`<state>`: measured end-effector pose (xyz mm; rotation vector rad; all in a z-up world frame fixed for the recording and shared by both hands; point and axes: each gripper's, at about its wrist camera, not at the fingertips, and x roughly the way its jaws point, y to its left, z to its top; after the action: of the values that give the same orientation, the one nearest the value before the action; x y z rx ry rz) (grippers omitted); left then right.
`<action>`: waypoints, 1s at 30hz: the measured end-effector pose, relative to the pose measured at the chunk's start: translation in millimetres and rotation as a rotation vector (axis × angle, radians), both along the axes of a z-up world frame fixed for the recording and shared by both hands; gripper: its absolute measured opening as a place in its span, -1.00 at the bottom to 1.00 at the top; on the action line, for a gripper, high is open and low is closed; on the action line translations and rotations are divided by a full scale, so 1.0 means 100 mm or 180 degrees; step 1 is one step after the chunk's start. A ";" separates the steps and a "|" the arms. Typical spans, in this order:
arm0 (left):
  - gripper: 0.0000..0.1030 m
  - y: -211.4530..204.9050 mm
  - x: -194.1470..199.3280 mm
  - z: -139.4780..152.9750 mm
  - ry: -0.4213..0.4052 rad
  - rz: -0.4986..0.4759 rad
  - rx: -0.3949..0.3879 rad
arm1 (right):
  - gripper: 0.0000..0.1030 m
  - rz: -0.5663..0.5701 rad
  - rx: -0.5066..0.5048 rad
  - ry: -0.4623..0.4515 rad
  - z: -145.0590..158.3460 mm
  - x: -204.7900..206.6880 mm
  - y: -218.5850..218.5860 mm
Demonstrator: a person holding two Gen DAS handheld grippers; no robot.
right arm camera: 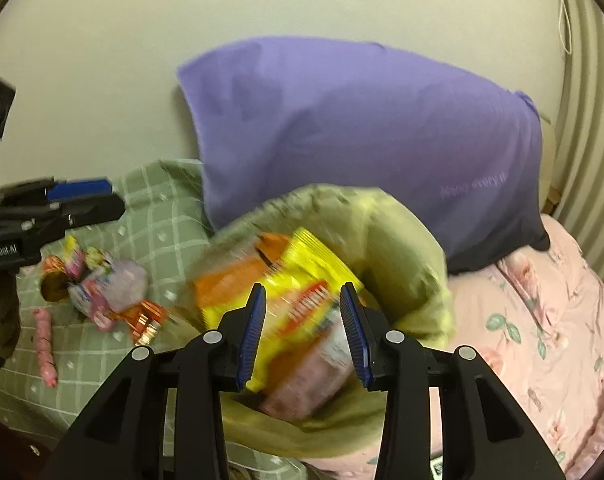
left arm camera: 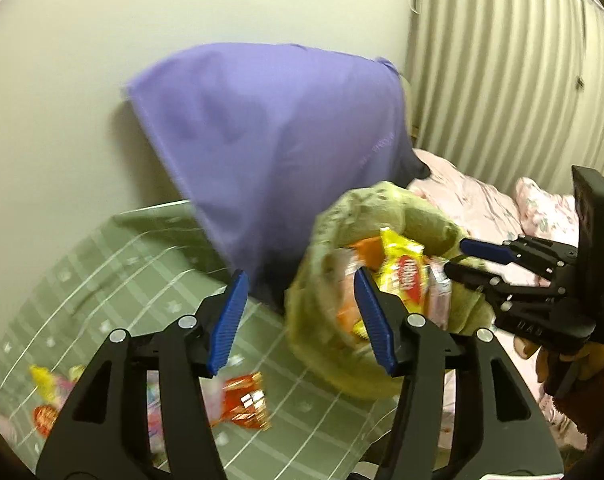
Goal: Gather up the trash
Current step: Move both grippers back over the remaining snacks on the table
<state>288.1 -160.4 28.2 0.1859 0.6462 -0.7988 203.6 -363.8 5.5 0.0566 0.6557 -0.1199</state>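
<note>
An olive-green bag point(left arm camera: 333, 344) point(right arm camera: 413, 248) sits open on the bed, blurred, with a yellow snack wrapper point(left arm camera: 401, 276) point(right arm camera: 302, 264) and orange and pink packets inside. My left gripper point(left arm camera: 302, 320) is open to the left of the bag's mouth, nothing between its pads. My right gripper point(right arm camera: 303, 332) is open over the bag's contents, pads apart from them; in the left wrist view the right gripper point(left arm camera: 459, 258) has its tips at the bag's right rim. Loose wrappers point(right arm camera: 94, 280), a red-orange one point(left arm camera: 242, 400) point(right arm camera: 146, 320) and a pink stick point(right arm camera: 46, 348), lie on the green checked sheet point(left arm camera: 102, 280).
A purple pillow point(left arm camera: 270, 140) point(right arm camera: 361, 140) leans on the wall right behind the bag. A pink floral quilt point(right arm camera: 541, 320) covers the bed to the right, below a ribbed curtain point(left arm camera: 501, 60). The left gripper point(right arm camera: 116, 196) shows at the left edge of the right wrist view, above the loose wrappers.
</note>
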 end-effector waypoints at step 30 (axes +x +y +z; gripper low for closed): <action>0.14 2.66 -0.09 -1.25 0.1219 0.1998 -0.0504 | 0.16 0.1399 0.0265 0.0373 -0.40 0.74 1.70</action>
<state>279.4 105.5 -96.6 -0.3142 0.9340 -0.2709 277.6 -193.7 -34.8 -0.0155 0.7759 0.3299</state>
